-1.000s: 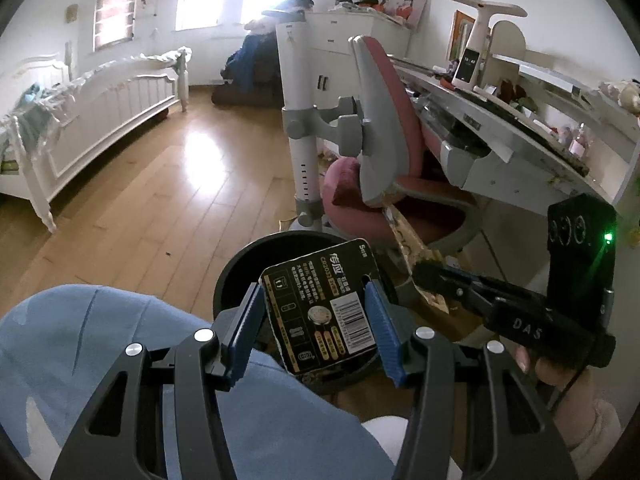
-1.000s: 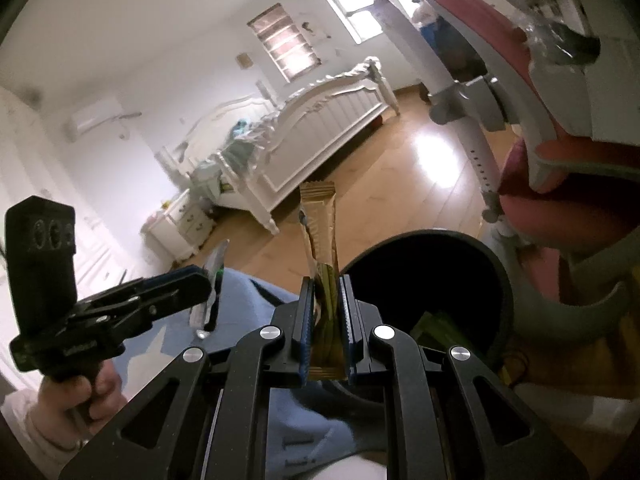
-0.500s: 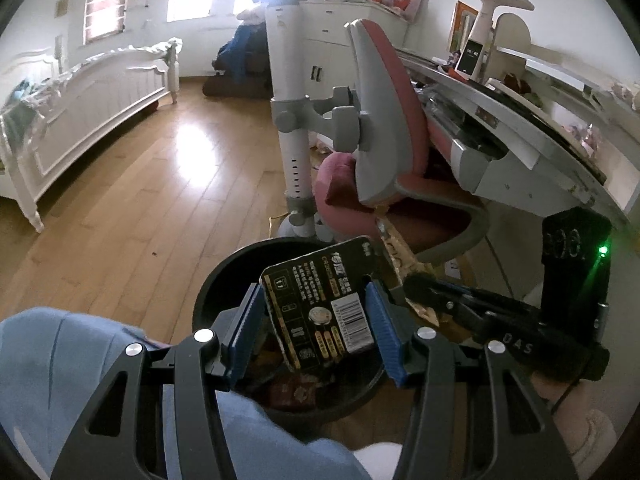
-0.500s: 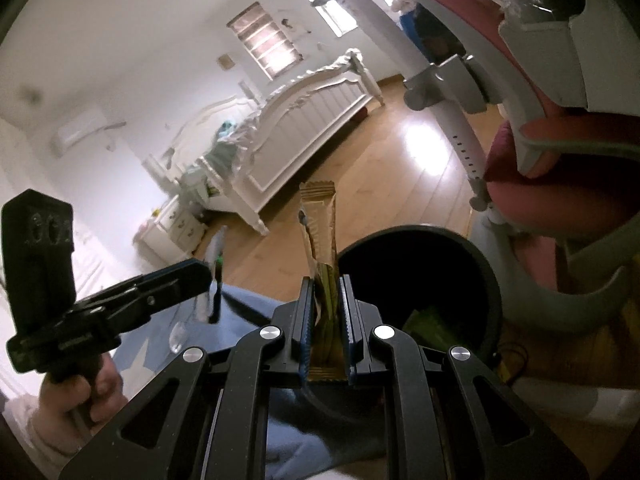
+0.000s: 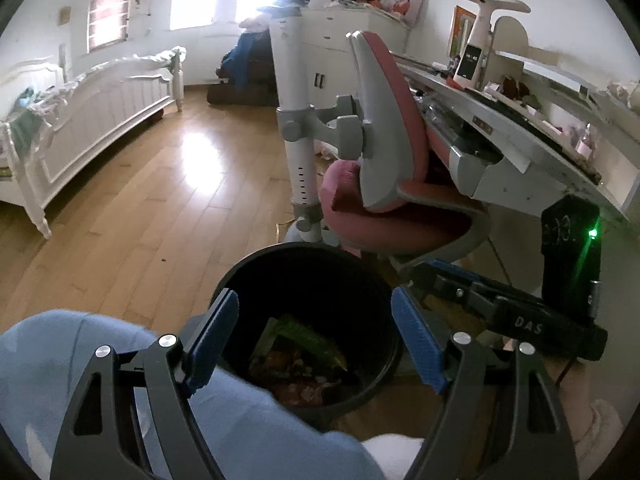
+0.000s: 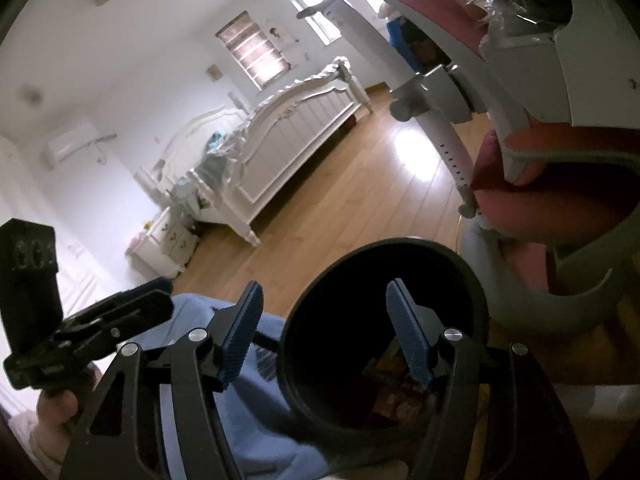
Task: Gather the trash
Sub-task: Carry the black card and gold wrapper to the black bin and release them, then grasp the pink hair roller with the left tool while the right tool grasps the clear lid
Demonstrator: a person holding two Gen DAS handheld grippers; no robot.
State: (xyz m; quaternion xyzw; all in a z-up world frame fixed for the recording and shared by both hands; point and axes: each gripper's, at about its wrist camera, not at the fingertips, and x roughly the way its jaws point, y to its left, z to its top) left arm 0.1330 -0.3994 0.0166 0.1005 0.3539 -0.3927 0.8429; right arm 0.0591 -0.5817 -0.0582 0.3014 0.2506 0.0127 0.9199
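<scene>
Trash (image 5: 308,352) lies at the bottom of a round black bin (image 5: 280,264) standing on the wood floor beside a pink chair (image 5: 384,184). Seen from the left tongs (image 5: 316,336), it is a heap of crumpled wrappers, green on top and reddish-brown below. From the right tongs (image 6: 324,328), the bin's inside is mostly dark, with only a few wrappers visible. Both tongs hover over the bin, spread wide, holding nothing. Only the left view shows the cluttered desk (image 5: 520,136).
</scene>
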